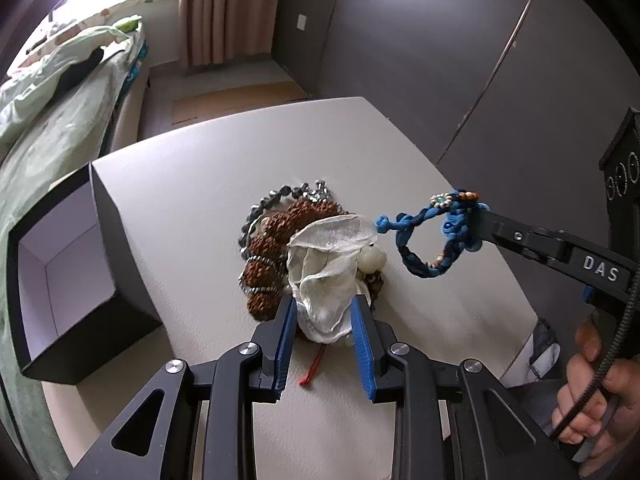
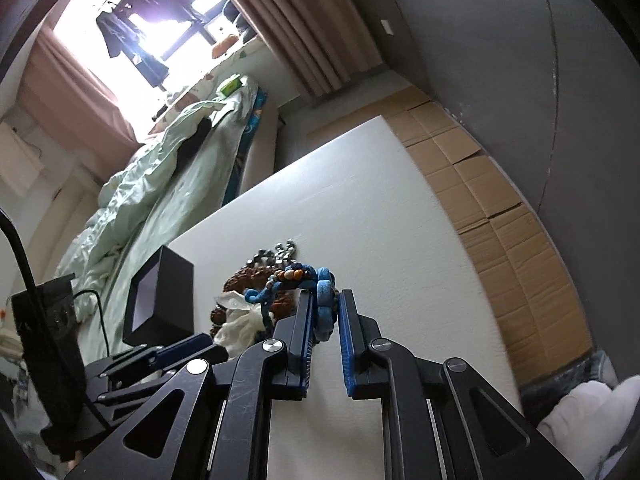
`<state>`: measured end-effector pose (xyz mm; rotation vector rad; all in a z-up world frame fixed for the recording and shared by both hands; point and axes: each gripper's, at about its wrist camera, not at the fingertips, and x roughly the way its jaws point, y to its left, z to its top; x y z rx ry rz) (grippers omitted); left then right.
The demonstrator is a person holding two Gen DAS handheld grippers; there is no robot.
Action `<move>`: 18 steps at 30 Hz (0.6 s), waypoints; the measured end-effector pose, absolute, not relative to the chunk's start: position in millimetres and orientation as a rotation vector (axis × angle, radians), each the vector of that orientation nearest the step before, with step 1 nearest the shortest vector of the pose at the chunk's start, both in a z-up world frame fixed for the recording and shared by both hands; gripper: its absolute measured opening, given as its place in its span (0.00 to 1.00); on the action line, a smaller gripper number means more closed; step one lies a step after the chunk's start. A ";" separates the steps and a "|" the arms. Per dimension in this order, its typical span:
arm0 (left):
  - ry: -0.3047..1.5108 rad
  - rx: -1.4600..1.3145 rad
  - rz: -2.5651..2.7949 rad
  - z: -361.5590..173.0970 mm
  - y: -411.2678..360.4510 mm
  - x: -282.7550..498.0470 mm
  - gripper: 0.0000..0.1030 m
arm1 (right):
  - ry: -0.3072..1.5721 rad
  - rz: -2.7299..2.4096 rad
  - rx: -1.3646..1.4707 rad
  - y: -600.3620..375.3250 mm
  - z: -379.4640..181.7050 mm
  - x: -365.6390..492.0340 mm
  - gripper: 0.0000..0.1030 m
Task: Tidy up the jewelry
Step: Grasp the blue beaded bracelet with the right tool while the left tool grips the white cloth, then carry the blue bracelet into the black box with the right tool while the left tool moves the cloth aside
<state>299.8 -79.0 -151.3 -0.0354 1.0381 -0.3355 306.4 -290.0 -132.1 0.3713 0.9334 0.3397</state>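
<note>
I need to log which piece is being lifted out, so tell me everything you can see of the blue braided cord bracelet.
The blue braided cord bracelet is a loop of light and dark blue woven cord with a knotted end, a small pale flower charm and a few orange and tan beads. It looks soft and fabric-like. The right gripper is shut on its knotted side and holds it up beside the jewelry pile on the white table; it appears to be lifted clear of both.

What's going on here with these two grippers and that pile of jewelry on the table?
A person is sorting jewelry with two handheld grippers. The right gripper is shut on a blue braided bracelet, held beside the pile. The left gripper pinches a white gauze pouch lying on the brown bead bracelet. An open black box waits on the white table.
</note>
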 end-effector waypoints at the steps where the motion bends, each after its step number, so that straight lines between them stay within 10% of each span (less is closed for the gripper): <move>1: 1.039 -0.025 -0.330 -151.4 -80.2 302.1 0.30 | 0.931 0.339 0.379 -291.9 -131.8 305.9 0.13; 11: 1.051 0.037 -0.316 -162.1 -95.5 318.8 0.42 | 0.903 0.367 0.447 -304.3 -127.6 303.9 0.13; 14: 1.055 0.024 -0.312 -162.6 -90.5 319.3 0.01 | 0.895 0.388 0.463 -304.6 -126.0 304.2 0.13; 18: 1.012 0.012 -0.321 -146.3 -86.1 314.9 0.01 | 0.879 0.428 0.495 -304.3 -124.3 303.9 0.13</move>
